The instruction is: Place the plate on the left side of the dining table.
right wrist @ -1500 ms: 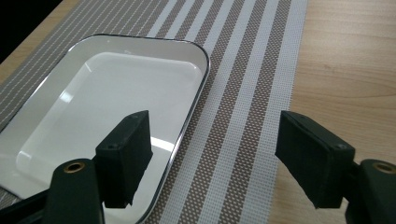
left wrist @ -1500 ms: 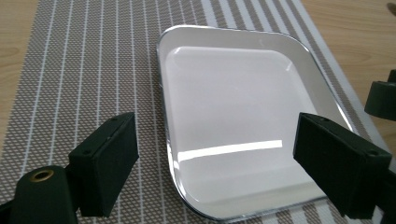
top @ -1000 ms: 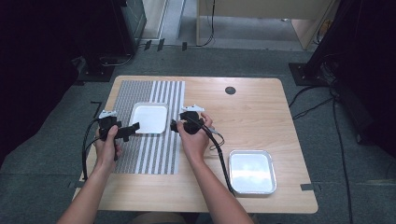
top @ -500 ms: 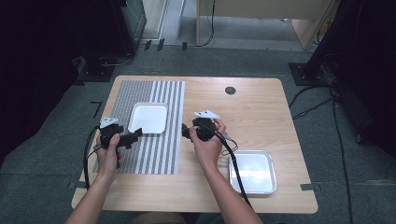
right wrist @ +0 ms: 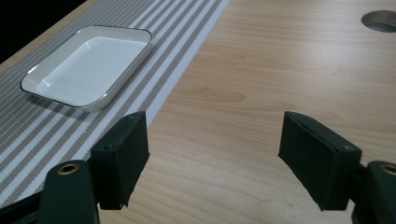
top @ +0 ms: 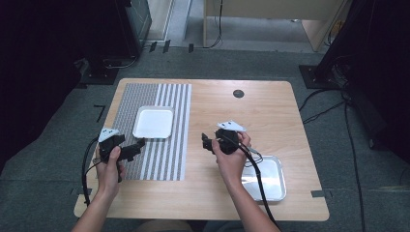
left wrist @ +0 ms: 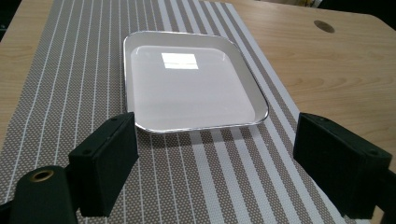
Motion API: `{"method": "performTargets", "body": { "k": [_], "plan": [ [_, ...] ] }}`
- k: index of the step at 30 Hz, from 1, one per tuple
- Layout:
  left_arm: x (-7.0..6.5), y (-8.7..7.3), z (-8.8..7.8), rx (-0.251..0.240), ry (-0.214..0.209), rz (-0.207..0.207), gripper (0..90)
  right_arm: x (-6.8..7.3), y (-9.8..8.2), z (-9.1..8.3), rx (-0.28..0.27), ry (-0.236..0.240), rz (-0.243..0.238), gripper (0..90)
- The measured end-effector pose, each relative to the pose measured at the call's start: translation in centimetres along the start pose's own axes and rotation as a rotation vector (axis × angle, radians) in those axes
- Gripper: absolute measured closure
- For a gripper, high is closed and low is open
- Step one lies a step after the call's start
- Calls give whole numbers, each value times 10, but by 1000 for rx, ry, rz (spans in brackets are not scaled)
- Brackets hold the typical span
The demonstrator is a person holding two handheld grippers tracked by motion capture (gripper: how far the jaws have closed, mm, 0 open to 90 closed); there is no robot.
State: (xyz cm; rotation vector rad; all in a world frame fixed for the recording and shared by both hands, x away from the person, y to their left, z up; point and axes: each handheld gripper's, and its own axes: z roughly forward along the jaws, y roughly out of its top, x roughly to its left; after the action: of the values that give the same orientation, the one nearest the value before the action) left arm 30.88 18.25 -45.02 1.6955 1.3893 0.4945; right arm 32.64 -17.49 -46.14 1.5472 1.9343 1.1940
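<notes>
A white square tray (top: 153, 122) lies on the striped placemat (top: 150, 159), with nothing in it. My left gripper (top: 137, 146) hovers over the mat just in front of the tray's near left corner, jaws pointing at it. In the left gripper view the jaws stand wide open (left wrist: 215, 135) and the white tray (left wrist: 191, 88) sits just beyond them. My right gripper (top: 206, 143) is held over bare wood to the right of the mat, pointing left. In the right gripper view it is open (right wrist: 215, 126) with nothing between its jaws, and the white tray (right wrist: 88, 63) lies far left.
A shiny metal tray (top: 270, 181) sits near the front right corner, just right of the person's right forearm. A round cable hole (top: 238, 93) is at the back of the wooden table (top: 270, 121). Cables trail from both grippers toward the front edge.
Both hands have drawn back from beside the white tray toward the person. The right gripper also shifted right, off the mat. Both stay open.
</notes>
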Motion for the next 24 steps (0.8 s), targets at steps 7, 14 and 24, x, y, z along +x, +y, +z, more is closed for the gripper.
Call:
{"method": "performTargets", "body": {
  "k": [7, 14, 24],
  "plan": [
    [-9, -12, -10, 7, 8, 45, 140, -17, -12, -23, -8, 0, 25, 246],
    [-17, -25, -18, 3, 14, 57, 140, -34, -20, -45, -21, -13, 40, 247],
    [-16, -39, -26, 9, 29, 47, 140, -56, -39, -70, -25, -21, 78, 247]
  ]
}}
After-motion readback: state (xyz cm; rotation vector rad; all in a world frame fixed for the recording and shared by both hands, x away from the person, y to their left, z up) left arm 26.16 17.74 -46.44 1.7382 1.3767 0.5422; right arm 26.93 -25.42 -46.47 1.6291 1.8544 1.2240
